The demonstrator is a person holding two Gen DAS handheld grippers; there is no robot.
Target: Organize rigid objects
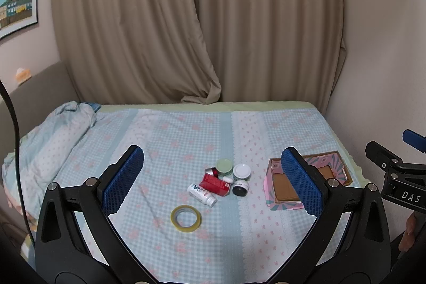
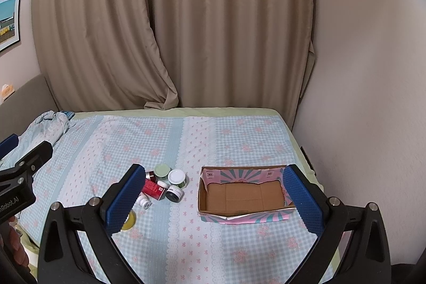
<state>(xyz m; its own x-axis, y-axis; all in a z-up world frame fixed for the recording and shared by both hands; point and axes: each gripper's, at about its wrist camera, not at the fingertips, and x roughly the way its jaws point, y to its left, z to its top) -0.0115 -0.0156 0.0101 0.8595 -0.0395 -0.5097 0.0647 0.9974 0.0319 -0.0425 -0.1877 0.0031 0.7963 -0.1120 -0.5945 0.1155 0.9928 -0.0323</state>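
Note:
A cluster of small items lies mid-bed: a red box (image 1: 215,184), a white bottle (image 1: 201,195) on its side, a green-lidded jar (image 1: 224,167), a white-lidded jar (image 1: 242,172), a dark jar (image 1: 240,187) and a yellow tape roll (image 1: 185,218). An open pink cardboard box (image 2: 243,195) sits empty to their right. My left gripper (image 1: 213,181) is open above the cluster, holding nothing. My right gripper (image 2: 213,200) is open and empty, hovering between the cluster (image 2: 165,184) and the cardboard box (image 1: 287,185).
The bed has a blue checked sheet (image 1: 186,135) with a bunched blanket (image 1: 48,140) at the far left. Beige curtains (image 1: 186,17) hang behind, and a wall (image 2: 359,97) runs close along the bed's right edge.

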